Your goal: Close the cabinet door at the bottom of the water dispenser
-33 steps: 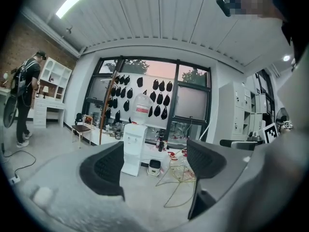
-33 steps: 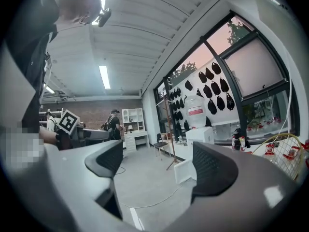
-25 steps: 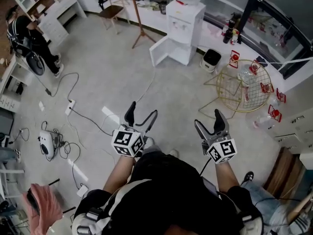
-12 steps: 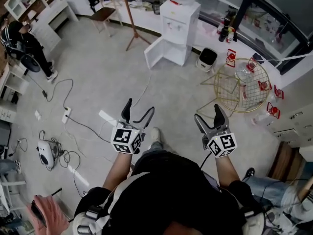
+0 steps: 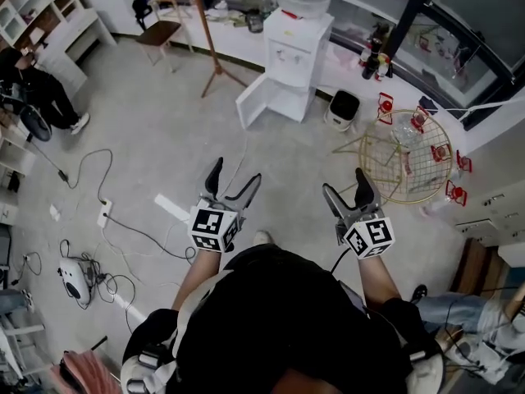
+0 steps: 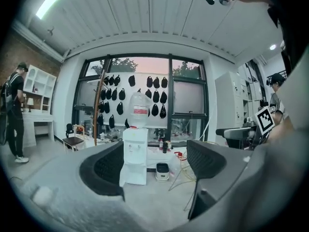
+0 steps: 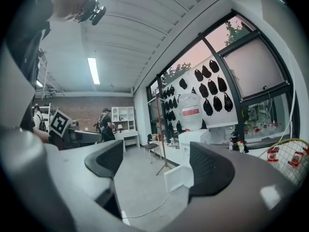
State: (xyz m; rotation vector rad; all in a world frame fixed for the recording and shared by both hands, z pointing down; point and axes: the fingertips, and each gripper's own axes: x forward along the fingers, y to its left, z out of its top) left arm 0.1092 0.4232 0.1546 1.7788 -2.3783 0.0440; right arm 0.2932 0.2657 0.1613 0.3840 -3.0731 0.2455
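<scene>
The white water dispenser stands by the far wall. The cabinet door at its bottom hangs wide open. The left gripper and the right gripper are held well short of the dispenser, both with jaws wide apart and empty. A small bin sits just beside the dispenser, on the side away from the door.

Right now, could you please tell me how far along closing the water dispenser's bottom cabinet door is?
Nothing is done yet: the white cabinet door under the white water dispenser stands swung open. In hand: the left gripper and right gripper are open, empty and well short of it across the grey floor. Left: approach and push the door shut.
</scene>
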